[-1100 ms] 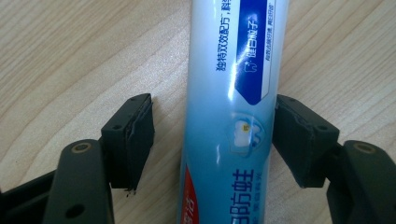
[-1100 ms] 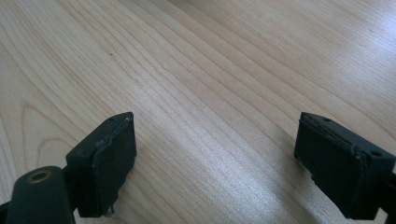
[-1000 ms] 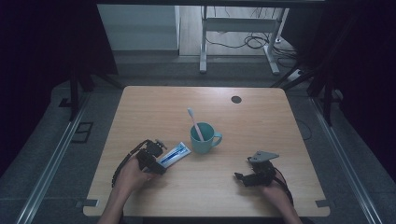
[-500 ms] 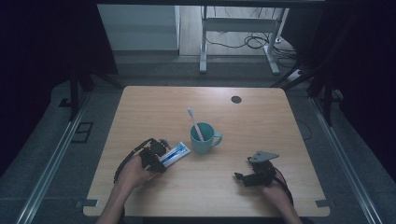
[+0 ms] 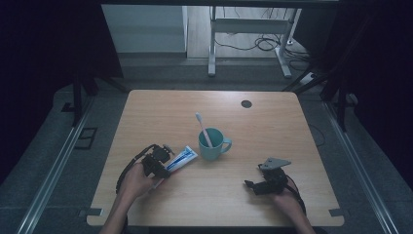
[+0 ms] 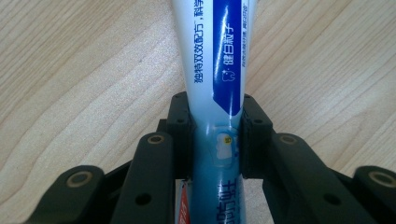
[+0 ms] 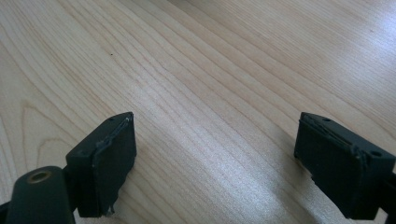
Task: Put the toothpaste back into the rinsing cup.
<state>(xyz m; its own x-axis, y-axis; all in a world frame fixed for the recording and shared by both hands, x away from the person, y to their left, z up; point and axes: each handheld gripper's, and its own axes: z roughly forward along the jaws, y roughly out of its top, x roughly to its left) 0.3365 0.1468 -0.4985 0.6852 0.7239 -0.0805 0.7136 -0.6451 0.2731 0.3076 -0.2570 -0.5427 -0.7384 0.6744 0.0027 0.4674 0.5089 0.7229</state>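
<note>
A white and blue toothpaste tube (image 5: 182, 157) (image 6: 215, 56) lies flat on the wooden table (image 5: 272, 131), left of a teal mug (image 5: 212, 147). A white toothbrush (image 5: 203, 127) stands in the mug. My left gripper (image 5: 165, 164) (image 6: 215, 128) rests at the tube's near end. Its jaws have just been closing, and both pads (image 6: 181, 126) now press the tube's sides. My right gripper (image 5: 250, 185) (image 7: 215, 154) lies low on the table at the front right, open, with bare wood between its jaws.
A small black round disc (image 5: 246, 104) sits near the table's far edge. Beyond the table, a desk frame (image 5: 248, 29) and cables stand on the floor. Bare wood stretches between the mug and my right gripper.
Both hands and the tube stay where they were. In the high view the left jaws look slightly tighter around the tube's end.
</note>
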